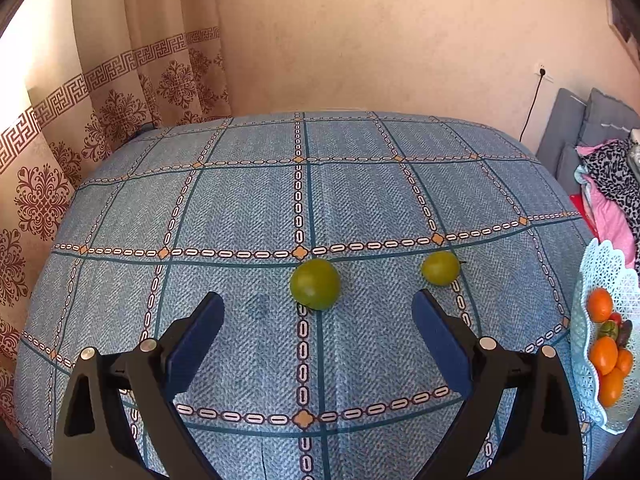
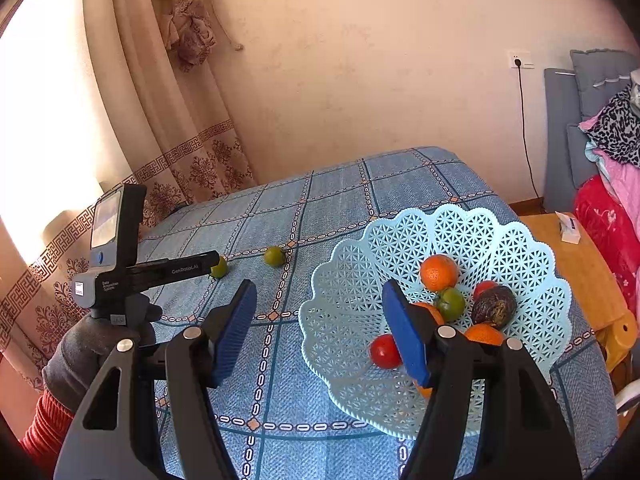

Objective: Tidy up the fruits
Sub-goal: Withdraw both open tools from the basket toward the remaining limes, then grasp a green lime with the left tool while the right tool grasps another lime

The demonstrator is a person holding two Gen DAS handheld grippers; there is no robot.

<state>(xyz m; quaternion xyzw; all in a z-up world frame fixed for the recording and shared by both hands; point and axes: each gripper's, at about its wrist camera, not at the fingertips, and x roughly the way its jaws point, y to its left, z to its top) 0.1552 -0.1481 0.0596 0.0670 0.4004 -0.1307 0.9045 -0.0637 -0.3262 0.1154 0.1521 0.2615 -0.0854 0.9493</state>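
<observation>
Two green fruits are left out on the blue checked surface [image 1: 248, 208]: the nearer green fruit [image 1: 315, 284] lies just ahead of the left gripper [image 1: 318, 312], roughly centred between its fingers; the farther green fruit [image 1: 440, 268] sits to its right, apart from it, toward the basket; left jaws wide, holding nothing; right gripper [image 2: 320, 308] hangs beside the near rim of the pale blue lattice basket [image 2: 344, 280], jaws wide, empty; basket holds several oranges [image 2: 439, 272], a green fruit [image 2: 451, 303], a red fruit [image 2: 384, 351] with a second red one partly hidden, and a dark wrinkled fruit [image 2: 494, 306]; judged mostly done; remaining: both loose green fruits into the basket, nearer one likely first.
</observation>
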